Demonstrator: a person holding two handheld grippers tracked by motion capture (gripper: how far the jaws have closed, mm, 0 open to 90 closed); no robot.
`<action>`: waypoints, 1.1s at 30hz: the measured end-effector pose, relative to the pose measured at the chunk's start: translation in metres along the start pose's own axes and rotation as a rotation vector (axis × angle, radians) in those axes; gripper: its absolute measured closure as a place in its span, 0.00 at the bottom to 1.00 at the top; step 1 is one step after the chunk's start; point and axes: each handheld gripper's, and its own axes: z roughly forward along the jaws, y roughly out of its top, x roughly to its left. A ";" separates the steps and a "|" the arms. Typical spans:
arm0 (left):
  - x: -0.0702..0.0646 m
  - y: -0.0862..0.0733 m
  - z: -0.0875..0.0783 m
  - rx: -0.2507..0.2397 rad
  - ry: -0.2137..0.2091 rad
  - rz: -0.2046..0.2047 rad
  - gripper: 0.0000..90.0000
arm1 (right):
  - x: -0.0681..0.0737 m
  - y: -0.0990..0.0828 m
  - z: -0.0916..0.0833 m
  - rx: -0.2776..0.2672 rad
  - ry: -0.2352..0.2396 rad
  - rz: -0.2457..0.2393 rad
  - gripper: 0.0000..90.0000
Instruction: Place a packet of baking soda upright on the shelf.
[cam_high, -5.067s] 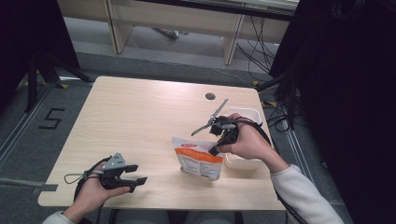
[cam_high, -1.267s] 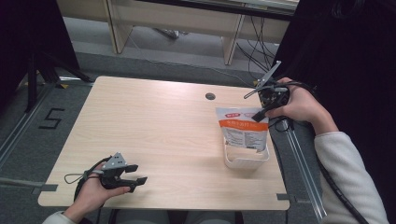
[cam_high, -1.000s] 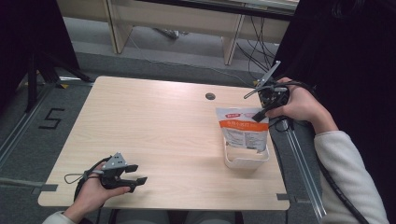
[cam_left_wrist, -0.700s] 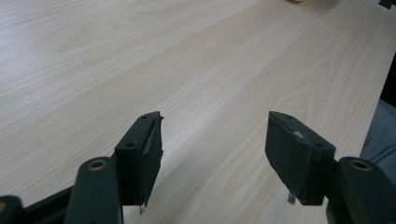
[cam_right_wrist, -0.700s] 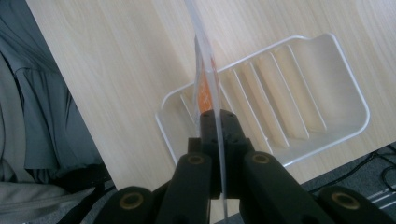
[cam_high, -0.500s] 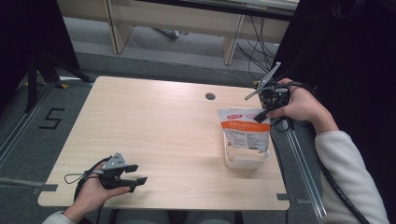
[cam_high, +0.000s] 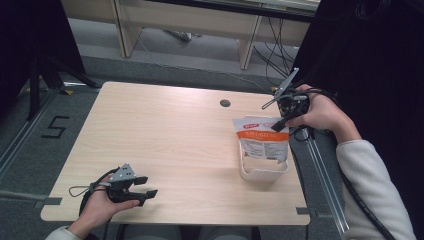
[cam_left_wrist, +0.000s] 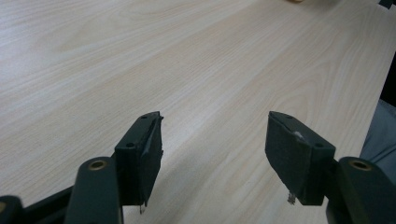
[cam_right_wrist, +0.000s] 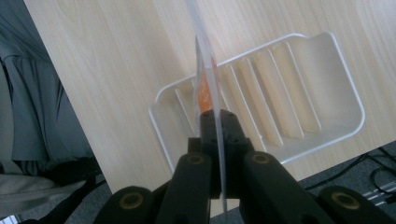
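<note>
A white and orange pouch hangs upright with its lower end inside a white ribbed tray at the table's right side. My right gripper is shut on the pouch's top right corner. In the right gripper view the pouch shows edge-on between the closed jaws, straight above the tray. My left gripper rests open near the table's front left edge, held low over bare wood. Its pads stand wide apart with nothing between them.
A round cable hole lies in the table's far middle. The table's right edge runs just beside the tray. A floor marking "5" lies to the left of the table. Desk legs and cables stand beyond the far edge.
Five seconds ago the right gripper held the pouch near the table's middle front. It has since carried it right and back over the tray. Over the last second it lowered slightly; the left gripper stayed still.
</note>
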 end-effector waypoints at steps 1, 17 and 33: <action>0.000 0.000 0.000 0.000 0.000 0.000 0.40 | 0.000 0.000 0.000 0.001 -0.001 0.009 1.00; 0.000 0.000 0.000 0.000 -0.002 -0.001 0.40 | 0.000 0.006 0.008 0.019 -0.020 -0.044 1.00; 0.000 0.000 0.000 0.000 -0.001 -0.001 0.40 | 0.000 0.010 0.012 0.034 -0.048 -0.059 1.00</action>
